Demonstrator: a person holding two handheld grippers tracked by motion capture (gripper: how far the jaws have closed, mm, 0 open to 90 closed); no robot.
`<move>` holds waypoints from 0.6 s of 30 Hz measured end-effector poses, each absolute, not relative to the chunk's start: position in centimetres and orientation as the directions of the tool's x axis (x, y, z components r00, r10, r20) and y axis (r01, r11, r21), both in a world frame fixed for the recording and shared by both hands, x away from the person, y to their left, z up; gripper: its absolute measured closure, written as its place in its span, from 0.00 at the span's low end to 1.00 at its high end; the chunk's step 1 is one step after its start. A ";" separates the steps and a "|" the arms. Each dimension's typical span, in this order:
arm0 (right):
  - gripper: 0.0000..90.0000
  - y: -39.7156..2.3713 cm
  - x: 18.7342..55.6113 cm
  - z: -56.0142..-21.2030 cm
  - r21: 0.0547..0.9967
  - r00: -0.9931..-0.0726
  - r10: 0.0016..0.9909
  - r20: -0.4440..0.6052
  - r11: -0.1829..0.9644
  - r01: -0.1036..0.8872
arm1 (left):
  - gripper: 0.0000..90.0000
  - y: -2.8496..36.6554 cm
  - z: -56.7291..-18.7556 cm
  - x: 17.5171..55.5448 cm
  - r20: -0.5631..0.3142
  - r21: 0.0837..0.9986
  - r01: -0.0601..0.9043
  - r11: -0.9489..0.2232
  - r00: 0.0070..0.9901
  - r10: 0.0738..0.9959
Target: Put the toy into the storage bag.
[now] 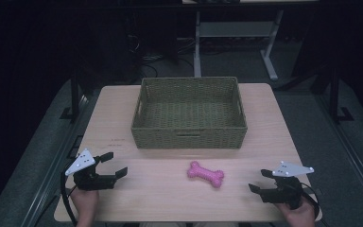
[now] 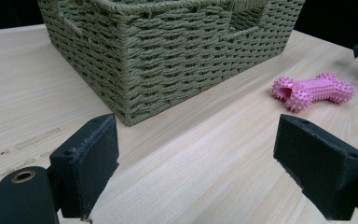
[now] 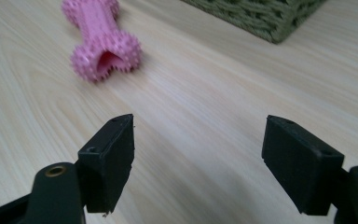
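The pink bone toy [image 1: 205, 174] lies flat on the surface [image 1: 123, 118], just in front of the basket [image 1: 189, 137]. It looks light, bendy and bumpy, so it should not slip much. The thin middle looks like the best place to pinch. The left tongs [image 1: 113, 164] and right tongs [image 1: 260, 180] are both spread wide, holding nothing, one well off to each side of the toy.

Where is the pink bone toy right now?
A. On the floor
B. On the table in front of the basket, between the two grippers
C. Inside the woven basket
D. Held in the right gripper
B: the pink bone toy lies on the table in front of the basket, between the open left gripper and right gripper.
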State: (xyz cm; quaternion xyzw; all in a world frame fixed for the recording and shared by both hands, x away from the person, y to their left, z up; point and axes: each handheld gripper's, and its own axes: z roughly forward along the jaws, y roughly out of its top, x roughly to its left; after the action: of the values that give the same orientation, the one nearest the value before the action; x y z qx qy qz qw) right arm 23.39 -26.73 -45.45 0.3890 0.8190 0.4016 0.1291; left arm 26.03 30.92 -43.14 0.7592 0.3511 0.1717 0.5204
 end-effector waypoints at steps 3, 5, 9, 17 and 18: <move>0.27 -25.9 23.7 -44.7 0.762 -0.683 0.725 0.087 0.393 0.514 | 0.15 31.0 -43.1 26.0 -0.109 0.912 0.356 -0.206 0.694 0.712; 0.27 -25.5 23.8 -44.3 0.761 -0.696 0.713 0.087 0.403 0.508 | 0.15 31.0 -43.2 25.9 -0.111 0.914 0.352 -0.203 0.696 0.710; 0.25 -24.7 24.2 -44.0 0.735 -0.716 0.694 0.073 0.448 0.509 | 0.15 31.1 -43.2 26.0 -0.114 0.914 0.355 -0.199 0.693 0.712; 0.23 -23.6 25.2 -43.4 0.691 -0.754 0.652 0.082 0.509 0.514 | 0.15 31.3 -43.3 26.0 -0.121 0.913 0.360 -0.191 0.687 0.716; 0.23 -23.4 25.4 -43.1 0.688 -0.757 0.648 0.086 0.511 0.515 | 0.15 31.3 -43.3 26.0 -0.121 0.913 0.361 -0.190 0.685 0.719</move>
State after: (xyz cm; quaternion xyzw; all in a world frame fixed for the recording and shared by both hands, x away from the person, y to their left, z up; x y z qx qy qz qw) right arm 25.35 -23.37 -43.10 0.3364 0.8643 0.3626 0.0914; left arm 26.03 31.28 -43.26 0.7524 0.3588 0.1702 0.5255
